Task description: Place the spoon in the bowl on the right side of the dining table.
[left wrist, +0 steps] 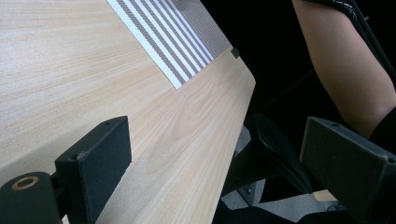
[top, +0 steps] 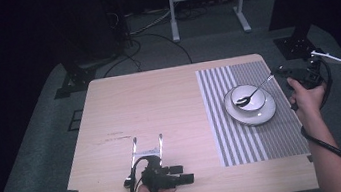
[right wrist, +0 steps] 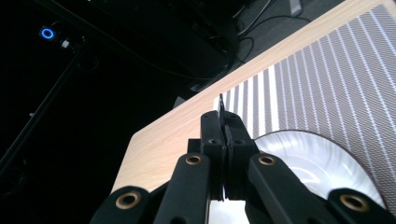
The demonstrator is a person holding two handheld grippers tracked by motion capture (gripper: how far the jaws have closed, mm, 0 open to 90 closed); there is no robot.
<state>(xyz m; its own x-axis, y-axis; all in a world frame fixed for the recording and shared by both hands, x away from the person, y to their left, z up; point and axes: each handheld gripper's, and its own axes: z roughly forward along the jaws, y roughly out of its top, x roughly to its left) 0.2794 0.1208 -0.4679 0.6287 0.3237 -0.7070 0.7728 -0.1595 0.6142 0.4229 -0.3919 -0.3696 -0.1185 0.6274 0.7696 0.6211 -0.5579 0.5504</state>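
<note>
The light wooden counter (top: 160, 112) carries a striped placemat (top: 259, 129) on its right half. On the mat sits a white plate (top: 261, 112) with a white bowl (top: 244, 98) on top of it. At the counter's right edge the right claw (top: 276, 72) is clenched on the handle of a spoon (top: 255, 92), and the spoon slants down and to the left from the claw so that its dark scoop rests inside the bowl. Near the front edge, well apart from the plate, the left claw (top: 146, 138) rests on the bare counter, its jaws released and spread wide with nothing between them.
</note>
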